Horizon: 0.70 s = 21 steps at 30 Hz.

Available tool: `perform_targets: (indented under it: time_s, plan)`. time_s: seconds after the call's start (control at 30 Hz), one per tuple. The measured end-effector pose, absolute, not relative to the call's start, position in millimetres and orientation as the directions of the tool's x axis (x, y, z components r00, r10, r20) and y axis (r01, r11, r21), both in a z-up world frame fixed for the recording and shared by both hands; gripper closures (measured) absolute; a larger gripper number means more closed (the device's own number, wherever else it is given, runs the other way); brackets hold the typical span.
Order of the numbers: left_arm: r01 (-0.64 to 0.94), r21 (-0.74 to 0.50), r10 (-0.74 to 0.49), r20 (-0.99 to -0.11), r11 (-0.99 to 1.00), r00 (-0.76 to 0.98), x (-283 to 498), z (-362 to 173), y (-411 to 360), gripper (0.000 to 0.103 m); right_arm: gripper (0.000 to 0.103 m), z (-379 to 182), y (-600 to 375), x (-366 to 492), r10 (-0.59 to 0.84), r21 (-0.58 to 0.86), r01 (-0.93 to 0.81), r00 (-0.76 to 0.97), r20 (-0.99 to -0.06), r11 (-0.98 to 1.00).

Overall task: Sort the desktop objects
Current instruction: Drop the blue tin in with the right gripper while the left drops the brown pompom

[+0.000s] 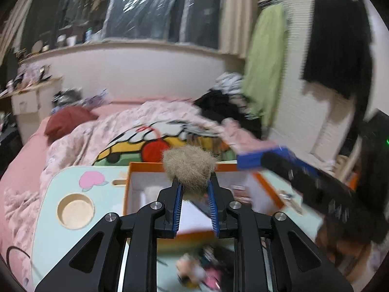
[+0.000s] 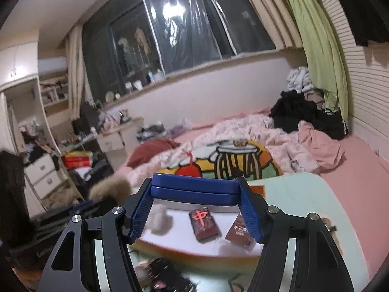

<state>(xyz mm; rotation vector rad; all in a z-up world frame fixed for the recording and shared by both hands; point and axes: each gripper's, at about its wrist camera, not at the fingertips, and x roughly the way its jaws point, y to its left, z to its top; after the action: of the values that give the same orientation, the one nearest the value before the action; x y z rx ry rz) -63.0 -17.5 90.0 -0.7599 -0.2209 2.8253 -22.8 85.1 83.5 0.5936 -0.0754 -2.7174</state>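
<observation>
Beige fur pompom point(image 1: 189, 164) pinched between blue pads of left gripper point(image 1: 194, 189), raised above orange-rimmed box point(image 1: 145, 168) on pale green lap table point(image 1: 48, 209). Blue flat case point(image 2: 194, 189) clamped crosswise at tips of right gripper point(image 2: 195, 193), over same box. Inside box: dark tile point(image 2: 203, 223) marked with red character "中", brown packet point(image 2: 239, 231) with white print too blurred to read, possibly a small white fluffy item point(image 2: 160, 220).

Right tool point(image 2: 194, 196) clamps blue case point(image 2: 193, 191) crosswise above orange-rimmed box point(image 2: 194, 253) holding red-character tile point(image 2: 204, 223).
</observation>
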Motion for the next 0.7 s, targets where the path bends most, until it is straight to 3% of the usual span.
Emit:
perform_targets:
  time_s: [0.03, 0.1, 0.13, 0.23, 0.33, 0.43, 0.6, 0.7]
  plan:
    - [-0.128, -0.203, 0.217, -0.515, -0.971, -0.829, -73, 82, -18, 0.056, 0.035, 71, 82, -35, -0.333, 0.112, 0.318, -0.826, -0.455, -0.942]
    - [-0.078, -0.204, 0.189, -0.609, -0.976, -0.770, -92, 57, -19, 0.043, 0.030, 48, 82, -56, -0.262, 0.087, 0.260, -0.781, -0.568, -0.962]
    - [-0.080, -0.203, 0.192, -0.628, -0.976, -0.754, -95, 48, -19, 0.043, 0.030, 42, 82, -57, -0.249, 0.068, 0.258, -0.779, -0.576, -0.964]
    - [-0.102, -0.114, 0.148, -0.558, -0.988, -0.816, -78, 50, -15, 0.037, 0.025, 51, 80, -40, -0.218, -0.007, 0.261, -0.820, -0.528, -0.965]
    - [-0.156, -0.201, 0.238, -0.490, -0.967, -0.839, -62, 68, -25, 0.035, 0.019, 70, 88, -13, -0.247, 0.011, 0.268, -0.872, -0.422, -0.963]
    - [-0.178, -0.209, 0.257, -0.451, -0.961, -0.855, -36, 84, -27, 0.024, 0.013, 78, 92, 18, -0.269, -0.015, 0.297, -0.886, -0.379, -0.955]
    - [-0.245, -0.175, 0.301, -0.589, -0.954, -0.750, -1, 64, -23, 0.024, 0.013, 49, 100, 58, -0.249, -0.073, 0.333, -0.818, -0.518, -0.940]
    - [-0.240, -0.091, 0.238, -0.671, -0.966, -0.703, 24, 30, -24, 0.024, 0.013, 21, 116, 73, -0.221, -0.039, 0.317, -0.739, -0.636, -0.948]
